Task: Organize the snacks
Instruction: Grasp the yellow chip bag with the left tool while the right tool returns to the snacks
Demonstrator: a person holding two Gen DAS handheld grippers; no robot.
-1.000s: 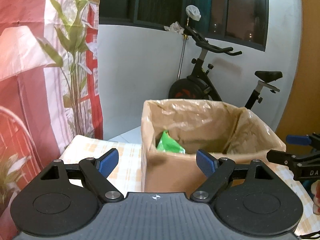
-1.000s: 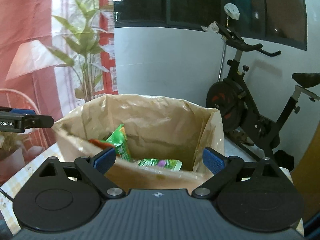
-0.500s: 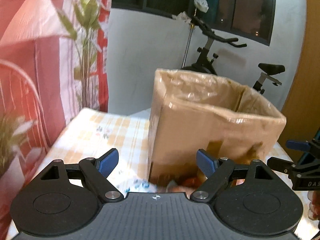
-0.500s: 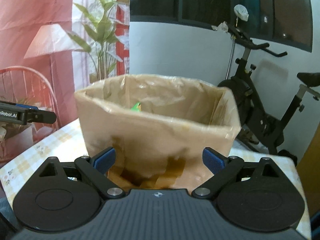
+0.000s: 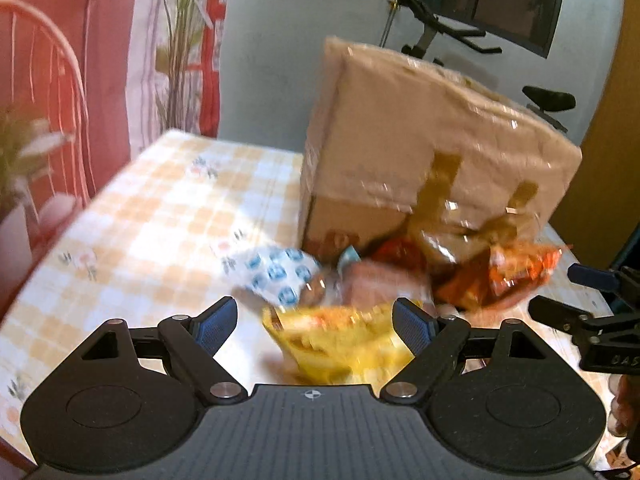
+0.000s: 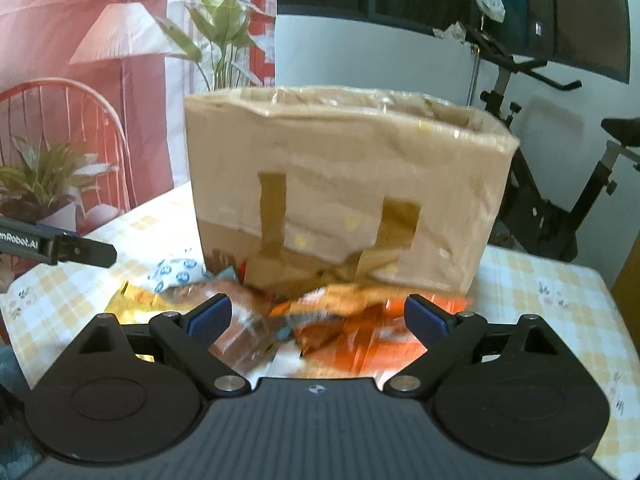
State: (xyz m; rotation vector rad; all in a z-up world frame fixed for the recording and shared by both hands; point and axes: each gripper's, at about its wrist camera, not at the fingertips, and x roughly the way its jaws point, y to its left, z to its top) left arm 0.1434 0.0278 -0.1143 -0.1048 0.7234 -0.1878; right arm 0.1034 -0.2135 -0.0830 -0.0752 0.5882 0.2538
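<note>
Standing on a checked table (image 5: 152,216), a tall cardboard box (image 6: 344,184) wrapped in clear film and patched with brown tape fills the far side of both wrist views, with an exercise bike (image 6: 552,184) and a potted plant (image 6: 224,28) behind it. Heaped against the box's near face lies a pile of snack packets, blurred in both views: a yellow bag (image 5: 340,340) closest to the camera, an orange bag (image 6: 372,328) to the right, a brownish packet (image 6: 240,320) in the middle and a white pouch with blue print (image 5: 280,276) to the left. The left gripper (image 5: 316,324) hangs low over the table with its jaws wide apart and empty, the yellow bag directly ahead and partly between them, its long side running roughly across the gap. The right gripper (image 6: 318,318), jaws likewise spread and holding nothing, faces the orange bag. By this reading the left hand is nearer the yellow bag, and a short push forward would likely bring it into the jaws.
</note>
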